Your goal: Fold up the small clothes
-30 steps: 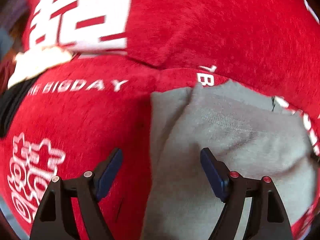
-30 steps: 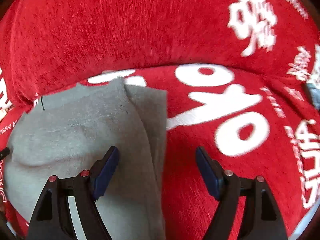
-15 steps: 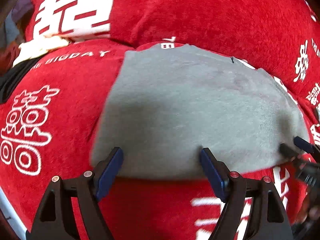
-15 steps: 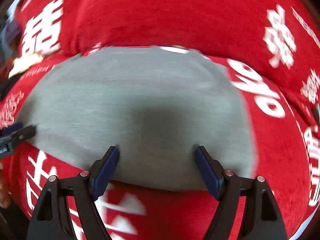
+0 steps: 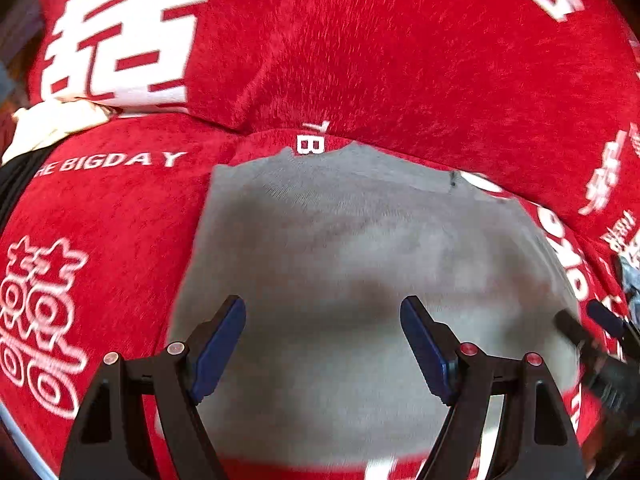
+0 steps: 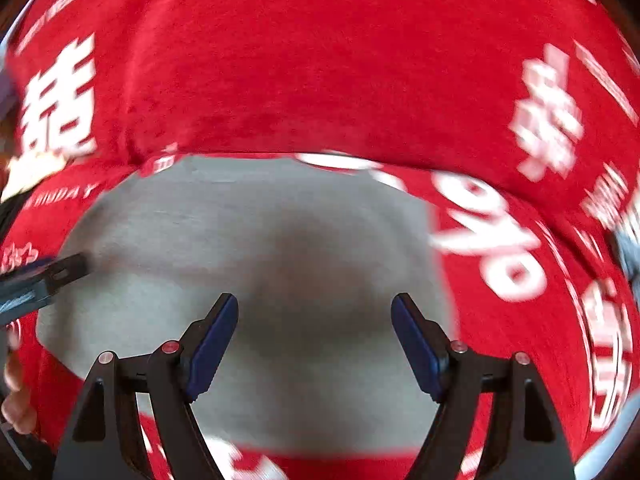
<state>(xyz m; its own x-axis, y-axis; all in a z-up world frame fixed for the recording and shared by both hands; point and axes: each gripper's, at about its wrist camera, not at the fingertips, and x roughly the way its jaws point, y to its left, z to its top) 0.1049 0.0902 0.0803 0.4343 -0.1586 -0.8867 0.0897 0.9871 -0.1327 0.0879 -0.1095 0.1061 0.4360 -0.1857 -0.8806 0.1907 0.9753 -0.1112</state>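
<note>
A folded grey garment (image 5: 360, 264) lies flat on a red plush cover (image 5: 120, 208) with white lettering. It also shows in the right wrist view (image 6: 256, 248). My left gripper (image 5: 322, 340) is open and empty, hovering over the garment's near half. My right gripper (image 6: 314, 338) is open and empty, over the garment's near right part. The right gripper's fingers (image 5: 588, 332) show at the right edge of the left wrist view. The left gripper's fingers (image 6: 44, 276) show at the left edge of the right wrist view.
A red backrest (image 5: 400, 48) with large white characters rises just behind the garment. Cream and black clothes (image 5: 48, 128) lie at the far left. A grey object (image 6: 630, 252) sits at the far right edge. A hand (image 6: 16, 404) shows at the lower left.
One second ago both grippers were close over the garment's folded side edges. They have since pulled back towards me. The whole grey rectangle now lies in view, and both stay open.
</note>
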